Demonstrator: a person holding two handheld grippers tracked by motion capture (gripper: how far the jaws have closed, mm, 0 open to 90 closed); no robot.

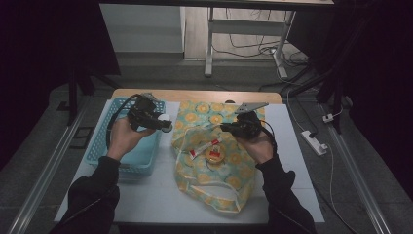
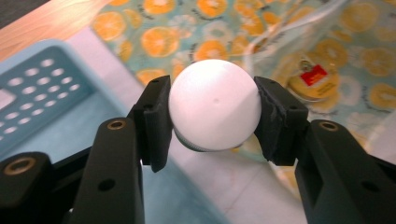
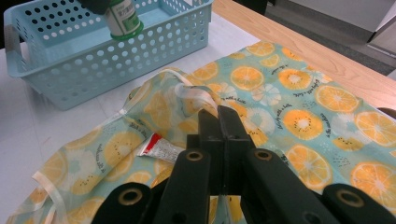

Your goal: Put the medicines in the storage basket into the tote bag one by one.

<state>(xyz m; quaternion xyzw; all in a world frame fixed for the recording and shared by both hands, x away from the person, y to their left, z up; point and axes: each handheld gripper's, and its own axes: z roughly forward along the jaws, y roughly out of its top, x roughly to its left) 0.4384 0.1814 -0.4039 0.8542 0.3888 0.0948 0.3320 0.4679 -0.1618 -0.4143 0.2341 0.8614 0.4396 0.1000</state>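
Above, your left gripper [image 2: 214, 109] clamped a white-capped bottle [image 2: 214, 106] by its cap, held over the blue basket's [image 1: 100, 146] right rim beside the orange-print bag [image 1: 221, 192]; your right gripper [image 3: 218, 116] had its jaws fully closed, pinching the bag's fabric

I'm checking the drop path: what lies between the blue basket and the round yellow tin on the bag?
In the high view, between blue basket and round yellow tin: bare white tabletop, then the orange-print bag's edge with a red-and-white tube.
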